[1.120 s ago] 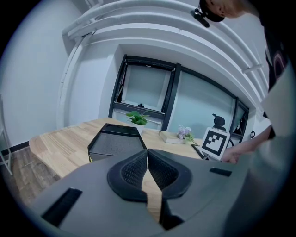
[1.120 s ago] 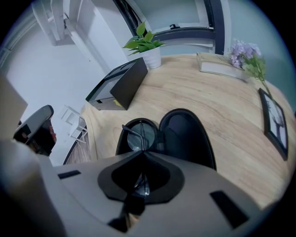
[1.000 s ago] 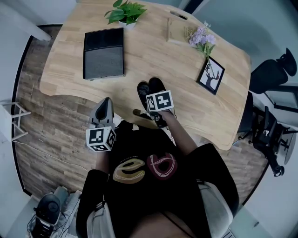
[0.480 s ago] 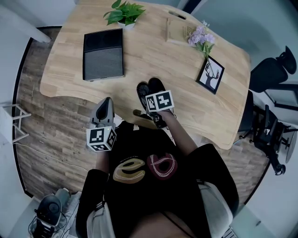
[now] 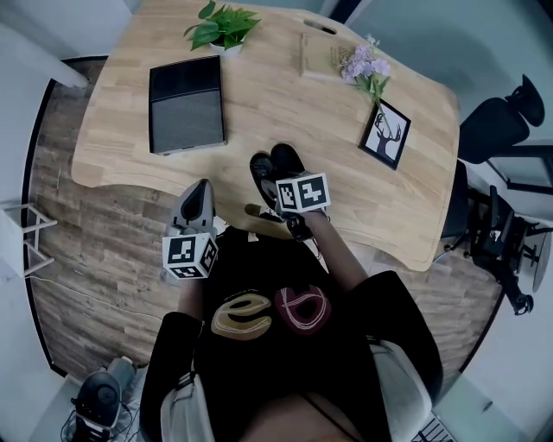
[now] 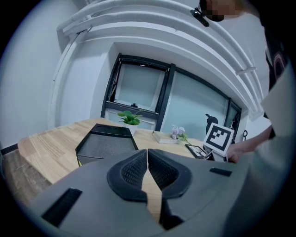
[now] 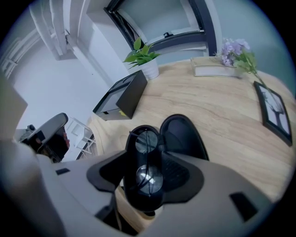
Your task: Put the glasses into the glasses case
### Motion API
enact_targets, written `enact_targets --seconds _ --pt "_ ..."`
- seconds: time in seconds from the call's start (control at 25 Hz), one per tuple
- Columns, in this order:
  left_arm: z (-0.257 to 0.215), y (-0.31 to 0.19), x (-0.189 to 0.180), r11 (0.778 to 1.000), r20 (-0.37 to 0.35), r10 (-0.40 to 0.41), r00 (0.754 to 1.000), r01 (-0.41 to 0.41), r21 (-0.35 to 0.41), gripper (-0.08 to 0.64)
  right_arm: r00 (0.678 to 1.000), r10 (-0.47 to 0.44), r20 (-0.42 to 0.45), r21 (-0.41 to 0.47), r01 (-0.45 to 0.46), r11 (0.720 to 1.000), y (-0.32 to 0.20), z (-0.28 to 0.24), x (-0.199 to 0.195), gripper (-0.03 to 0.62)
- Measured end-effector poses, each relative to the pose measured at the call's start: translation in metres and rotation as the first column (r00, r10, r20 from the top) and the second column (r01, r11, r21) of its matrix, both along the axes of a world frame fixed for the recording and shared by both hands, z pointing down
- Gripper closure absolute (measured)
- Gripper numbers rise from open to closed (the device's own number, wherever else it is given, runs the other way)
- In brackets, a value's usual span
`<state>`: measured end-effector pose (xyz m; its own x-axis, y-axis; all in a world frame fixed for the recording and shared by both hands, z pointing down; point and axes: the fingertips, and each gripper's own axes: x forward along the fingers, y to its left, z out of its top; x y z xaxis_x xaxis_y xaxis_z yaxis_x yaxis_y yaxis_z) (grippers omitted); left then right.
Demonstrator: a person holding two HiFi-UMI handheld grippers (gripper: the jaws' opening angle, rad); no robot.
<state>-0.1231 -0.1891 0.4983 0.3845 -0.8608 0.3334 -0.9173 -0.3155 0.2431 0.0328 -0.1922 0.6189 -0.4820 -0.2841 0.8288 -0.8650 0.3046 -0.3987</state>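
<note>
right gripper view, glasses (image 7: 147,162) in oval black case (image 7: 186,136) (open), right hand-held gripper (image 7: 148,173) jaws opening around them

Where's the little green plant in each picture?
Head view: the plant sits at the table's far edge, near the top, left of centre.
Left gripper view: the plant is mid-picture, just above the black box.
Right gripper view: the plant is upper middle.
Shared landmark: the black box beside it.
</note>
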Motion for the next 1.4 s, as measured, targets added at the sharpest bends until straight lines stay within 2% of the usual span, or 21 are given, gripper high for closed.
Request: enact_targets --seconds 0.08,0.4,0.6,0.72,0.88,1.08,1.4 --pt "-0.001 -0.002 0.005 1.0 -0.007 0.022 1.0 -0.022 0.004 0.538 1.0 0.028 -0.012 0.021 -0.028 0.999 -0.002 -0.005 0.005 0.351" --pt "-0.008 -0.007 0.026 0.994 -0.037 0.109 0.993 -0.108 0.025 0.538 0.995 0.096 0.011 0.09 -0.097 0.991 0.003 -0.03 0.02 0.35" --pt "-0.012 -0.009 0.037 0.986 -0.055 0.164 0.985 -0.162 0.038 0.538 0.986 0.159 0.057 0.153 -0.166 0.974 0.003 -0.05 0.026 0.35" --pt "-0.014 -0.009 0.045 0.98 -0.066 0.199 0.978 -0.196 0.045 0.538 0.97 0.224 0.098 0.218 -0.24 0.946 0.002 -0.063 0.032 0.35" --pt "-0.016 -0.006 0.056 0.968 -0.075 0.251 0.965 -0.247 0.051 0.538 0.951 0.289 0.108 0.26 -0.307 0.916 0.01 -0.071 0.042 0.35" --pt "-0.018 0.0 0.065 0.952 -0.084 0.304 0.949 -0.3 0.057 0.538 0.937 0.336 0.099 0.386 -0.347 0.855 0.021 -0.091 0.054 0.35" --pt "-0.025 0.011 0.072 0.93 -0.119 0.365 0.924 -0.355 0.093 0.538 0.908 0.399 0.13 0.442 -0.413 0.796 0.045 -0.104 0.062 0.35"
